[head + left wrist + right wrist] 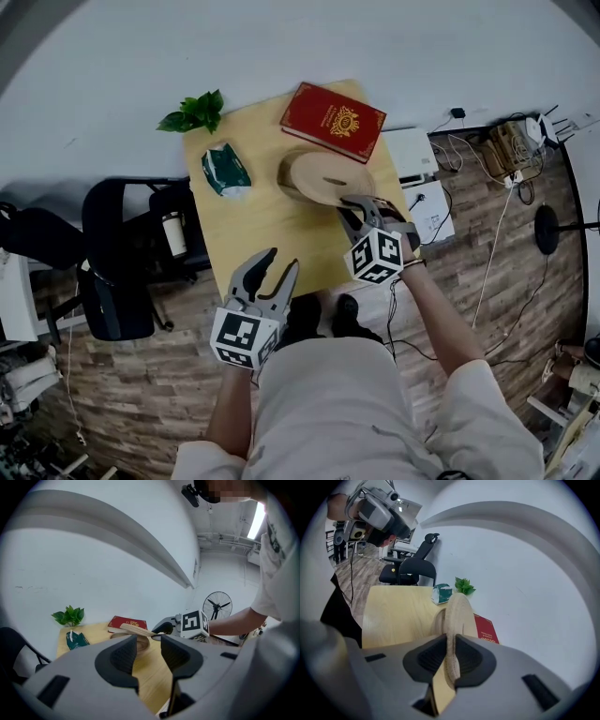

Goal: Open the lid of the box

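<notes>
Jaws of the right gripper (451,651) clamp the near rim of the round wooden lid (457,609). Lid is tilted: the gripped edge is raised and the far edge sits low over the box (438,620), so its face runs from the jaws toward the red book (333,120). Box stands at the right of the wooden surface (253,234). Book cover carries a gold emblem; its lettering is illegible. Left gripper (281,260) jaws stand apart and empty, near the surface's front edge. Green packet (225,170) and plant (195,112) lie at the far left.

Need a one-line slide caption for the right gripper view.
Right gripper grips the edge of the round wooden lid, tilted up from its box; red book beyond.
</notes>
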